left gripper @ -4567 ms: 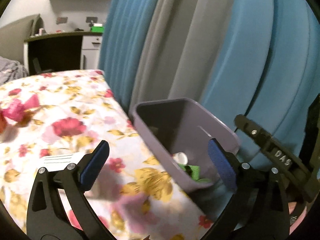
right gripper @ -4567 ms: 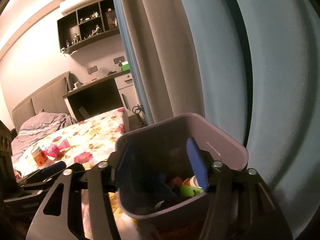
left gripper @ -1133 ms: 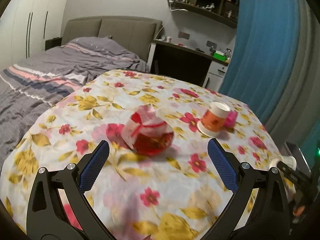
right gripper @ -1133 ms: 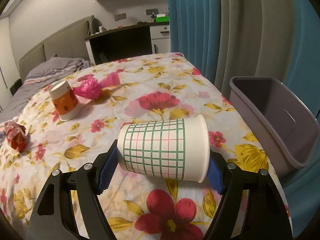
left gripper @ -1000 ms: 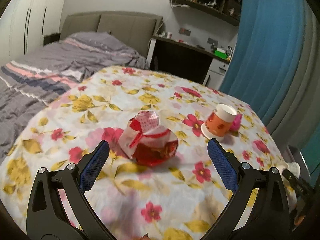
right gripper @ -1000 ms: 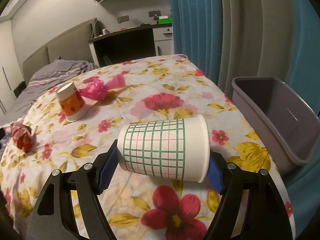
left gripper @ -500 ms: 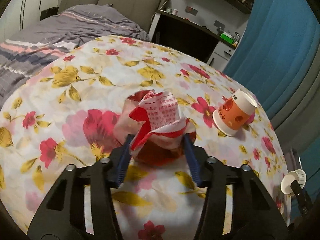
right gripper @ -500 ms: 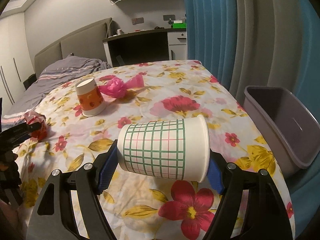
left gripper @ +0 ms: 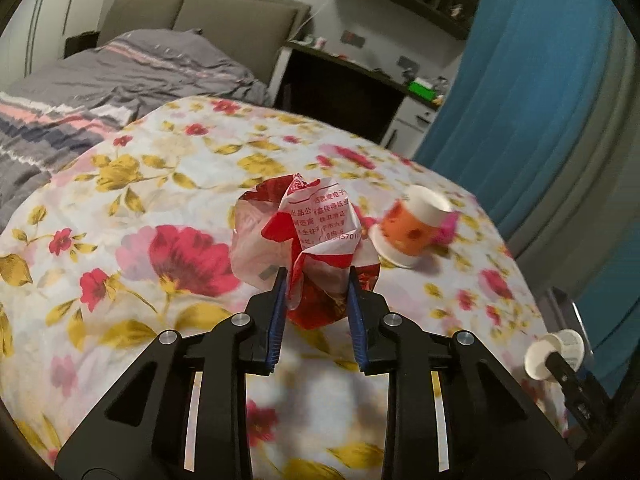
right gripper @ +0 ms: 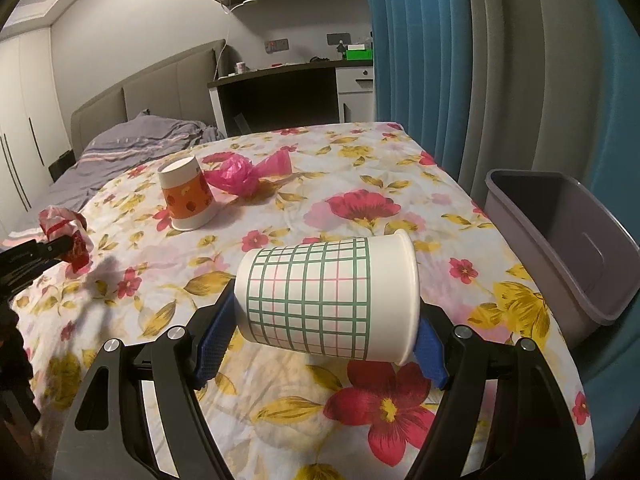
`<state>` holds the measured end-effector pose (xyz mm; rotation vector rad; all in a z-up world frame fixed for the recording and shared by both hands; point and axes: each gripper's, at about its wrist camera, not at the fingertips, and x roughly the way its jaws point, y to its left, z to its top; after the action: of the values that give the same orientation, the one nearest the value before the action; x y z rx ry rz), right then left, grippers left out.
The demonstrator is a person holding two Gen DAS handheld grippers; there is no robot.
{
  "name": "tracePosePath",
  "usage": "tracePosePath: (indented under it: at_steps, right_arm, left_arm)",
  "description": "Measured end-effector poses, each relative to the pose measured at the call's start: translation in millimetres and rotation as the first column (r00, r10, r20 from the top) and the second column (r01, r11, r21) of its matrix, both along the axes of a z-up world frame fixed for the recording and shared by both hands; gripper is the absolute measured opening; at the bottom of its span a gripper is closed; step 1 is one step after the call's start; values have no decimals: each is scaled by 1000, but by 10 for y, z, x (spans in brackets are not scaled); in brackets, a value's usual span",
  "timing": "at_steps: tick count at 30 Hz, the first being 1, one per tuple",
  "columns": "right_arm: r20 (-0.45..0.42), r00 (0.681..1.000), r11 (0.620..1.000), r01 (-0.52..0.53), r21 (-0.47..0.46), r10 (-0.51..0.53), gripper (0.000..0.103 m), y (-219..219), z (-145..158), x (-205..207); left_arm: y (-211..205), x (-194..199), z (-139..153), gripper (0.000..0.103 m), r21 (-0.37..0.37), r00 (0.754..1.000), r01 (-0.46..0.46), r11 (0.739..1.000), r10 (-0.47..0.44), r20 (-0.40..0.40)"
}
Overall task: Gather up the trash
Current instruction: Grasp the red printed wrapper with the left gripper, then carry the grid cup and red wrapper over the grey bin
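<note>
A crumpled red and white wrapper (left gripper: 308,236) sits between the blue pads of my left gripper (left gripper: 316,294), whose jaws are closing and squeeze its lower part. The same wrapper (right gripper: 64,226) shows at the far left of the right wrist view. My right gripper (right gripper: 320,332) is shut on a white paper cup with a green grid (right gripper: 326,300), held on its side above the floral cloth. An orange paper cup (right gripper: 185,194) stands upside down on the cloth, and a pink plastic bag (right gripper: 244,172) lies behind it. The grey bin (right gripper: 568,240) stands off the right edge.
The floral cloth (right gripper: 360,208) covers a raised surface. A bed with a grey blanket (left gripper: 100,80) lies to the left, a dark desk (right gripper: 280,96) behind, and blue and grey curtains (right gripper: 460,60) hang along the right side.
My left gripper came up to the wrapper and its jaws closed in from wide open onto it. The right gripper kept hold of the grid cup and hardly moved.
</note>
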<state>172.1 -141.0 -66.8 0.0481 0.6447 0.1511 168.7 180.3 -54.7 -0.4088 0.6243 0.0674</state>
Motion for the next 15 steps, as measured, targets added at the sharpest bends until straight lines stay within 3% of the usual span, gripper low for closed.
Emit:
tracePosePath:
  at_steps: [15]
  right_arm:
    - [59, 997, 998, -53, 37, 51, 75, -171, 172, -449]
  left_arm:
    - [-789, -687, 294, 26, 19, 981, 150, 988, -152, 120]
